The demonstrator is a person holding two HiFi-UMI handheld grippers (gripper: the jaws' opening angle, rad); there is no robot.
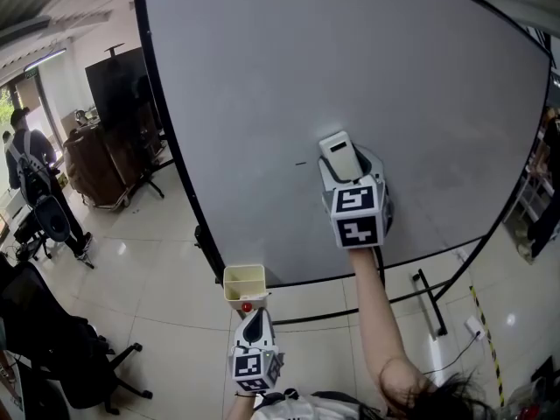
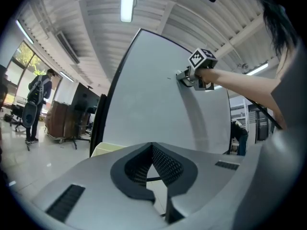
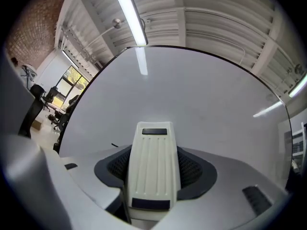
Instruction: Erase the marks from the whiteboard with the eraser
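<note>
The big whiteboard fills the head view, and a short dark mark shows on it left of the eraser. My right gripper is shut on the white ribbed eraser, which is held against the board near its lower middle. In the right gripper view the eraser sits between the jaws of the right gripper, with the mark to its left. My left gripper hangs low below the board, shut with nothing in it. The left gripper points up along the whiteboard.
A cream holder with a red item sits at the board's bottom edge, just above the left gripper. The board's stand foot lies at the lower right. A black office chair, a dark screen and a person are at left.
</note>
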